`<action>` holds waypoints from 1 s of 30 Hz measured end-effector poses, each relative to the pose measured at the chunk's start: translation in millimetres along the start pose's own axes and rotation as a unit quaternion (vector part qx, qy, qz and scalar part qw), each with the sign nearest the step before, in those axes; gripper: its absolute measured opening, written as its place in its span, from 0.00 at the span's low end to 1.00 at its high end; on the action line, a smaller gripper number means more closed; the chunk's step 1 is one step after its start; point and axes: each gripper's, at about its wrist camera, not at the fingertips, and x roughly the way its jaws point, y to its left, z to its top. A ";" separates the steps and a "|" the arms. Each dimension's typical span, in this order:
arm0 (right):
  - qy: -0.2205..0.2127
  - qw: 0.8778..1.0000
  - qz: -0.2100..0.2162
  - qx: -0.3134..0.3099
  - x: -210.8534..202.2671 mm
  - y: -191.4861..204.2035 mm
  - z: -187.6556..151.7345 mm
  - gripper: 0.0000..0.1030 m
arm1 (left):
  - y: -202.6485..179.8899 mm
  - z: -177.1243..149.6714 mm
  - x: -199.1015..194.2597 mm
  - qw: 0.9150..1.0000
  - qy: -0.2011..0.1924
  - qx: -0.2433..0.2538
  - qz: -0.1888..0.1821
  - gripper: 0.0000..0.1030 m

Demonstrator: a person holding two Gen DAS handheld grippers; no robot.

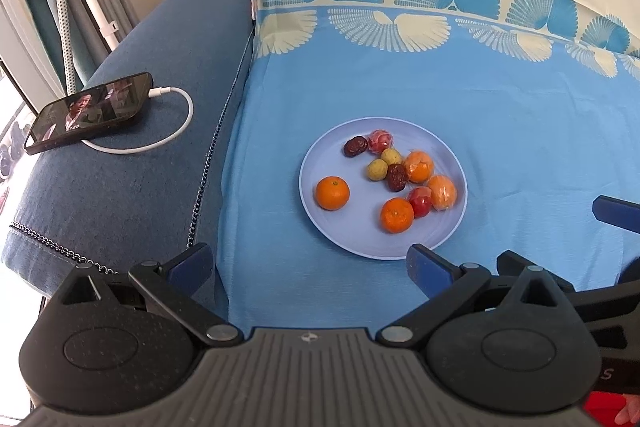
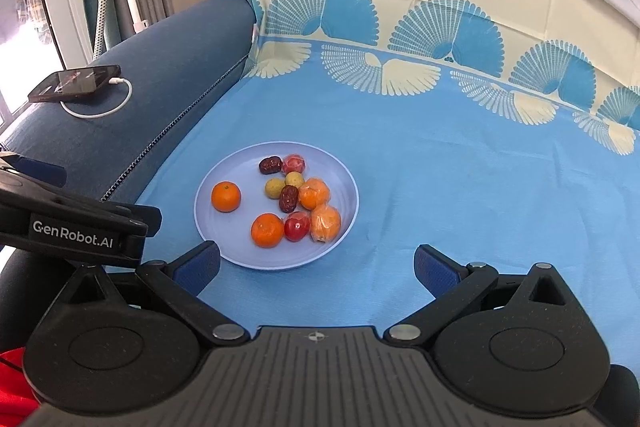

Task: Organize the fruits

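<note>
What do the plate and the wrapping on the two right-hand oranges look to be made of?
Plate: probably plastic or melamine, pale lavender, smooth semi-matte; the soft sheen and faint concentric rings suggest it, though glazed ceramic cannot be ruled out.

Wrapped oranges: seemingly thin clear plastic film; it shows crinkles and bright glints over the peel, unlike the bare orange with its matte skin.

- You have a black smartphone (image 1: 88, 111) with a lit screen lying on the dark blue sofa armrest (image 1: 132, 187)
- Your white charging cable (image 1: 176, 123) loops beside it
- A blue-and-cream fan-patterned cloth (image 1: 500, 99) covers the seat
</note>
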 end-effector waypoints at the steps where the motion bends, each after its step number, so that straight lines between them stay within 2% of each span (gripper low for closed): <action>1: 0.001 1.000 0.000 0.000 0.4 0.0 0.4 0.99 | -0.1 0.1 0.2 1.000 0.000 0.001 0.000 1.00; 30: 0.004 1.000 -0.002 -0.004 2.2 0.4 1.2 0.99 | -1.6 0.7 1.5 1.000 0.001 0.006 0.012 1.00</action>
